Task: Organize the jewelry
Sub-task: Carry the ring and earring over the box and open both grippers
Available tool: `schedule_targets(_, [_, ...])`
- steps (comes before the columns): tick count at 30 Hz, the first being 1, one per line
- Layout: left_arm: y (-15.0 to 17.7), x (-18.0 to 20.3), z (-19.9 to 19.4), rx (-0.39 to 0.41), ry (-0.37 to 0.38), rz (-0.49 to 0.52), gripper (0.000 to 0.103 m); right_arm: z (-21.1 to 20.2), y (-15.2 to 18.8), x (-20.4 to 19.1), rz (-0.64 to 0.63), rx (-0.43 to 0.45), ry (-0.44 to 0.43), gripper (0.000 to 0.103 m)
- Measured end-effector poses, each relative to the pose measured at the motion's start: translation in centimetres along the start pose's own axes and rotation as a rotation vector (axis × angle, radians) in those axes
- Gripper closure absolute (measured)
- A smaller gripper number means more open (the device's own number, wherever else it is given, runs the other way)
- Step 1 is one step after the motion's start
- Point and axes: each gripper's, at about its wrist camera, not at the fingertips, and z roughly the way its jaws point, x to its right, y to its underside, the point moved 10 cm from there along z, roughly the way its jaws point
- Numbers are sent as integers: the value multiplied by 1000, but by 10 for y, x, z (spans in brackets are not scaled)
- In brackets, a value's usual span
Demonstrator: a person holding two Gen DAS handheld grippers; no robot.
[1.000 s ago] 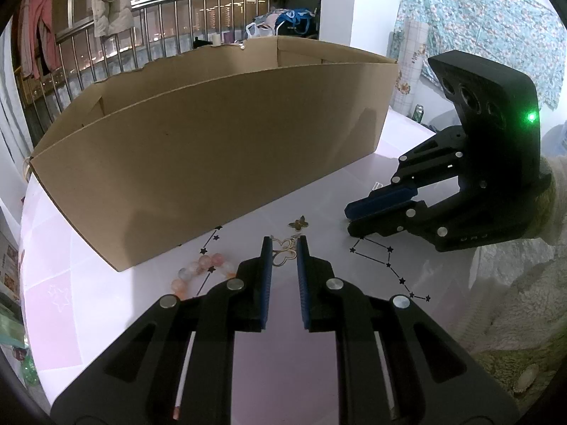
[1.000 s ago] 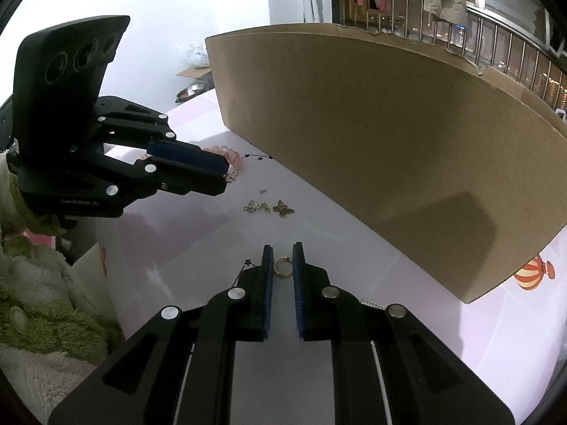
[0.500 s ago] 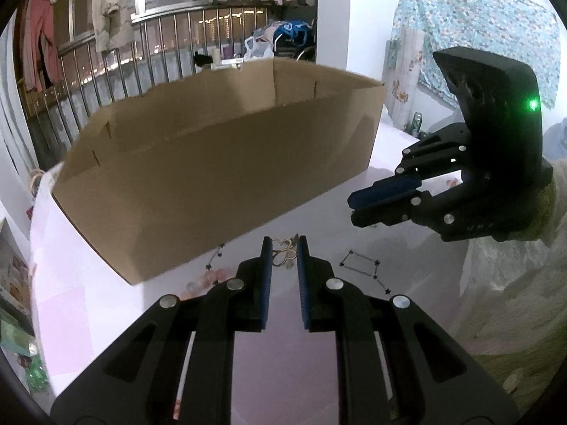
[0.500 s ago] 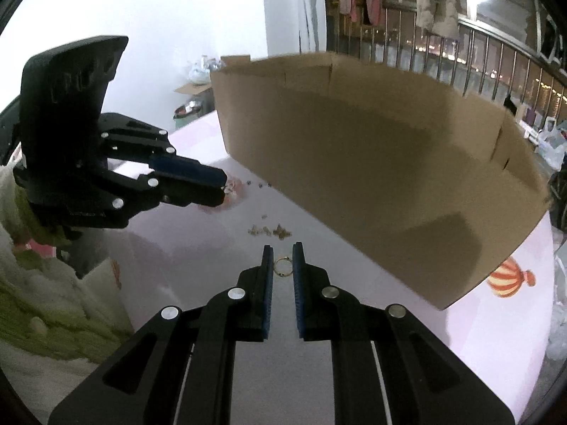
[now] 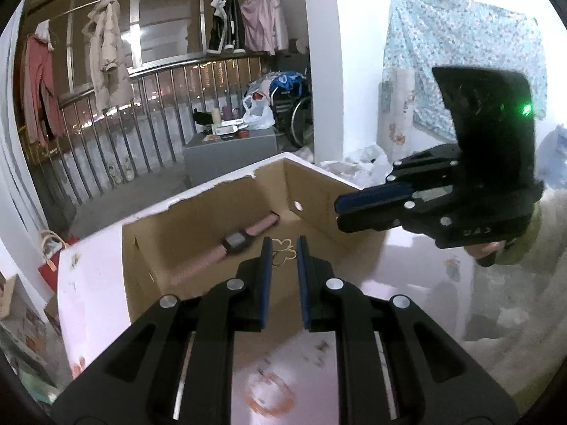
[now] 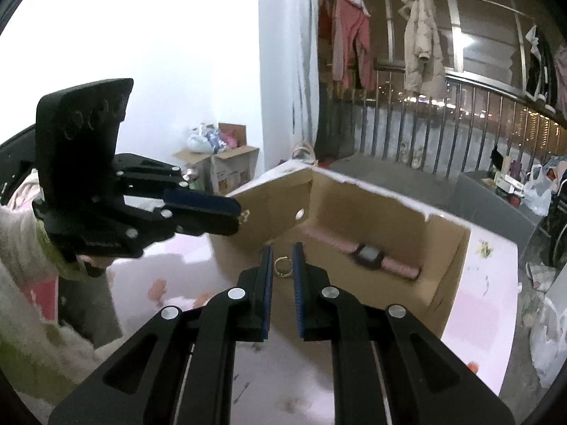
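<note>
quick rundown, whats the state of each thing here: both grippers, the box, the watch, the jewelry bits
left gripper: shut on a thin gold chain piece, raised over the box
right gripper: shut on a small gold ring, raised at the box edge
brown cardboard box: open-topped, upright on the table
pink-strapped watch with dark face: lying flat inside the box

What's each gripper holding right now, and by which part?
Left gripper: thin gold clover-shaped chain piece, pinched at its sides. Right gripper: small gold ring, pinched across its band.
</note>
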Motion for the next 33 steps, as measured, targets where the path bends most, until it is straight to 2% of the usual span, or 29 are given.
schedule_targets(7, [-2, -37, 77, -150, 0, -63, 90, 56, -2, 44, 77, -151, 38, 92])
schedule_targets(12, [4, -55, 106, -217, -8, -107, 90, 82, 2, 67, 151, -229, 56, 91])
schedule_targets(15, [8, -60, 113, -236, -25, -129, 82, 85, 0, 72, 173, -222, 54, 90])
schedule_targets(18, [5, -65, 109, -218, -32, -154, 75, 81, 0, 72, 184, -195, 47, 80])
schedule_targets(28, [-1, -72, 88, -155, -63, -177, 75, 46, -6, 74, 206, -97, 59, 79])
schedule_targets(33, [-5, -68, 62, -101, -73, -170, 75, 19, -9, 61, 189, -40, 59, 79])
